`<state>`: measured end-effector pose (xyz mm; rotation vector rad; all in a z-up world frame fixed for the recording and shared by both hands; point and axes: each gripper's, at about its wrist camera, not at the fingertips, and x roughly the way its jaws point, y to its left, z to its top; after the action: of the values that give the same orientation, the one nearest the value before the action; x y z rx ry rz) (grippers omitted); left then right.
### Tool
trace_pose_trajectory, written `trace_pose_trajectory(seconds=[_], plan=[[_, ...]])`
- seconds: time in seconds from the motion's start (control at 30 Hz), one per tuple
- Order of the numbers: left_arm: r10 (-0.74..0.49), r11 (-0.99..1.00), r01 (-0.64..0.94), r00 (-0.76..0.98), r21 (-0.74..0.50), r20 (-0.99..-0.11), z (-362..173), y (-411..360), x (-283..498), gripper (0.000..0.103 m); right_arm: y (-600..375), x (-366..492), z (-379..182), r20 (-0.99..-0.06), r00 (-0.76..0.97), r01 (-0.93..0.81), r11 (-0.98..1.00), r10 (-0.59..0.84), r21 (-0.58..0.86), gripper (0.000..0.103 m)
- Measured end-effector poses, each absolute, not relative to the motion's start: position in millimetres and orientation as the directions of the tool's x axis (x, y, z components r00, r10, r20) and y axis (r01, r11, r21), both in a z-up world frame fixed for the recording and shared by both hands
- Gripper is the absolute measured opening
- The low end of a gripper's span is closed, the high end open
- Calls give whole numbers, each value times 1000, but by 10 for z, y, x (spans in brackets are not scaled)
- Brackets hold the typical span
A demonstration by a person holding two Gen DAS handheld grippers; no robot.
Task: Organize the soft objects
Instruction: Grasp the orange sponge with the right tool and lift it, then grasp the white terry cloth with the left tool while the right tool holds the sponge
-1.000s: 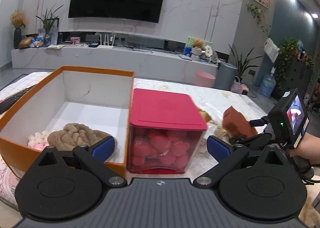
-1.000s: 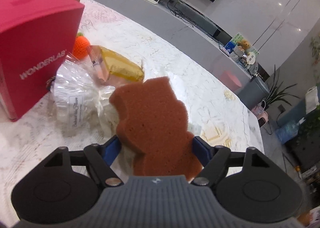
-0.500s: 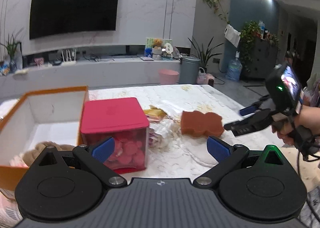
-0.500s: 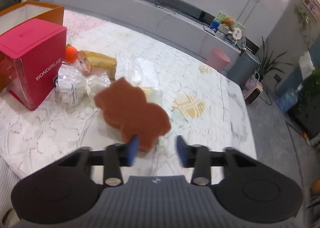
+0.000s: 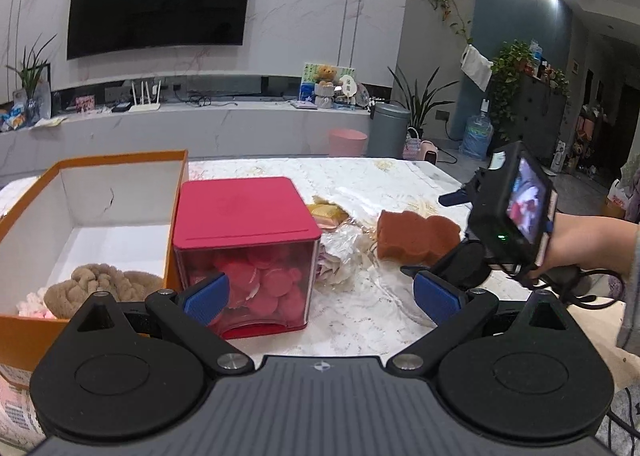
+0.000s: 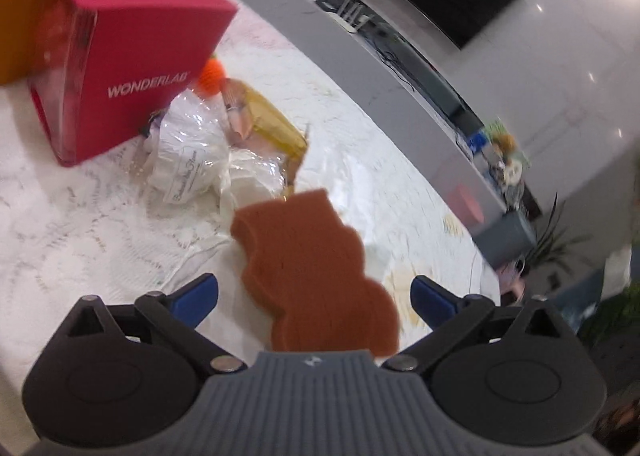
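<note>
A brown bear-shaped sponge [image 6: 316, 276] lies between the open jaws of my right gripper [image 6: 314, 298]; neither finger touches it. It also shows in the left wrist view [image 5: 416, 236], on the white table in front of the right gripper [image 5: 448, 232]. My left gripper [image 5: 320, 296] is open and empty, close to a red-lidded clear box [image 5: 244, 252] of pink pieces. An orange cardboard box [image 5: 24, 208] at the left holds a tan knitted item [image 5: 100, 284] and a pink fluffy item [image 5: 34, 304].
Crinkled clear plastic packets [image 6: 192, 164], a yellow packet [image 6: 272, 124] and a small orange knitted item [image 6: 214, 72] lie beside the red box [image 6: 132, 52]. A lace-patterned cloth [image 6: 80, 236] covers the table. A TV wall and low cabinet stand behind.
My right gripper has opened wide; a second ago it was shut on the sponge. It moved closer to the red box, and the left view swung back left.
</note>
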<state>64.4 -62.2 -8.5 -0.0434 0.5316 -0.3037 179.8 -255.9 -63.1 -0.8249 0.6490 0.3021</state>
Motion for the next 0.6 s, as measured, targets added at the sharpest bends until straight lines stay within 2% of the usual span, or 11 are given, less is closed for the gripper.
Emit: trace_pose_trajectory(seconds=[0.13,0.17,0.2,0.37,0.6], plan=[[-291,957,252,815,-146,-501,-107,-531,688,103,-2513,1984,-726,-655,755,-486,660,-12,-573,98],[-294,956,250,814,-154,-501,-113,-508,697,103,-2515,2015,-756,-662,750,-489,661,-15,-569,90],[-295,956,248,814,-159,-501,-119,-487,696,103,-2521,2019,-784,-661,750,-491,657,-14,-572,76],[-294,955,224,806,-194,-515,-153,-433,729,103,-2628,1942,-738,-667,745,-486,705,24,-516,71],[-311,950,261,809,-168,-498,-104,-565,621,103,-2755,1634,-319,-632,774,-449,740,41,-501,71]])
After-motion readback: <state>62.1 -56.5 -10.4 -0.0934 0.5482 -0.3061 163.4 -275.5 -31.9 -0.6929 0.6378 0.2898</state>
